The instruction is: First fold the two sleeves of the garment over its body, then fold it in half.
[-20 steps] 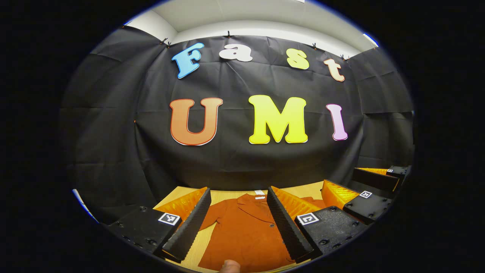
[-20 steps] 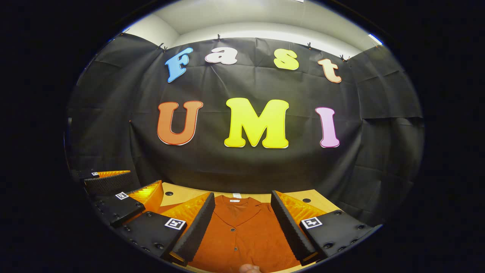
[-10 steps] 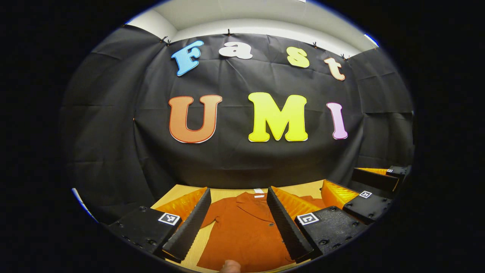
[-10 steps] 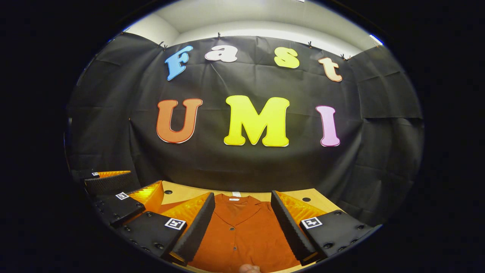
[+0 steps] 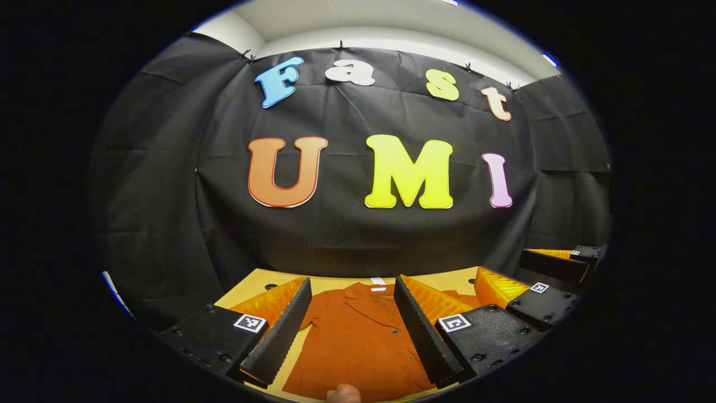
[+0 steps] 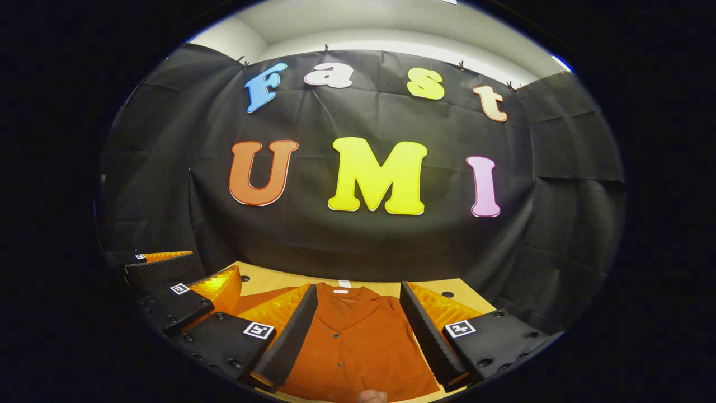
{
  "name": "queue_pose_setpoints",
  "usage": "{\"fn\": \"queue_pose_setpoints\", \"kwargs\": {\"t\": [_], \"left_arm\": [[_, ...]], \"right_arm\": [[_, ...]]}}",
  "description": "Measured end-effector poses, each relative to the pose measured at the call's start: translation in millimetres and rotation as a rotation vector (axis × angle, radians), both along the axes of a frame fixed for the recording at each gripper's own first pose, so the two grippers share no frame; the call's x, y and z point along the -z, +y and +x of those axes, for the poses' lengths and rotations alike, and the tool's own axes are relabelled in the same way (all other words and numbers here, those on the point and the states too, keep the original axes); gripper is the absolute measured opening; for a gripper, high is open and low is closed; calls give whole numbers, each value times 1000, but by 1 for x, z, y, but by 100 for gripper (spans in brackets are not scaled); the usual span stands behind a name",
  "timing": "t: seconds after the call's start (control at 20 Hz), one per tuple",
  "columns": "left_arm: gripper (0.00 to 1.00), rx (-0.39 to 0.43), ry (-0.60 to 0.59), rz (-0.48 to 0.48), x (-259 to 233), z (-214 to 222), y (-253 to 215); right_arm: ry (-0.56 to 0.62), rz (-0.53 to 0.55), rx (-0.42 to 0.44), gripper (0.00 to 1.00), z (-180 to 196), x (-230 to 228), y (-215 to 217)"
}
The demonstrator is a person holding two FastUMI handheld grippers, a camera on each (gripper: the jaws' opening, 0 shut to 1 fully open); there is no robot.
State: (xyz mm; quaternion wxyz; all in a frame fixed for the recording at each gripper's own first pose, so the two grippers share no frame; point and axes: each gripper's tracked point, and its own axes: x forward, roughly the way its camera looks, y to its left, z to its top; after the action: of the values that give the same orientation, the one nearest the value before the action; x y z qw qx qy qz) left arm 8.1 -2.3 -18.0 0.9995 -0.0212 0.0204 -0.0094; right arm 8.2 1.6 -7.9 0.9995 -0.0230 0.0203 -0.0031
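Note:
A rust-orange button-up shirt lies flat on the wooden table, collar and white neck label toward the far wall. Its short sleeve sticks out to the left. My left gripper hovers open above the shirt's left half, touching nothing. In the right gripper view the shirt's front with its buttons lies under my right gripper, which is open and holds nothing. Each gripper shows beside the other: the right gripper at the right, the left gripper at the left.
The booth's black cloth wall stands just behind the table's far edge. The table has small round holes near its far corners. A fingertip of the person's hand shows at the bottom edge.
Both views have tipped slightly downward, so a little more of the table and shirt shows. Both grippers stay open and the shirt has not moved.

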Motion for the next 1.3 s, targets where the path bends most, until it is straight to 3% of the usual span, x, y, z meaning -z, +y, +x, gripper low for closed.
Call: {"fn": "queue_pose_setpoints", "kwargs": {"t": [0.3, 0.75, 1.3], "left_arm": [[96, 9, 55, -15, 22, 5, -22], [96, -2, 212, 11, 83, 2, -49], [96, -51, 389, 24, 133, -24, -56]], "right_arm": [[20, 13, 30, 95, 16, 5, -36], [166, 86, 222, 95, 73, 55, -178], [472, 121, 428, 95, 126, 195, -371]]}}
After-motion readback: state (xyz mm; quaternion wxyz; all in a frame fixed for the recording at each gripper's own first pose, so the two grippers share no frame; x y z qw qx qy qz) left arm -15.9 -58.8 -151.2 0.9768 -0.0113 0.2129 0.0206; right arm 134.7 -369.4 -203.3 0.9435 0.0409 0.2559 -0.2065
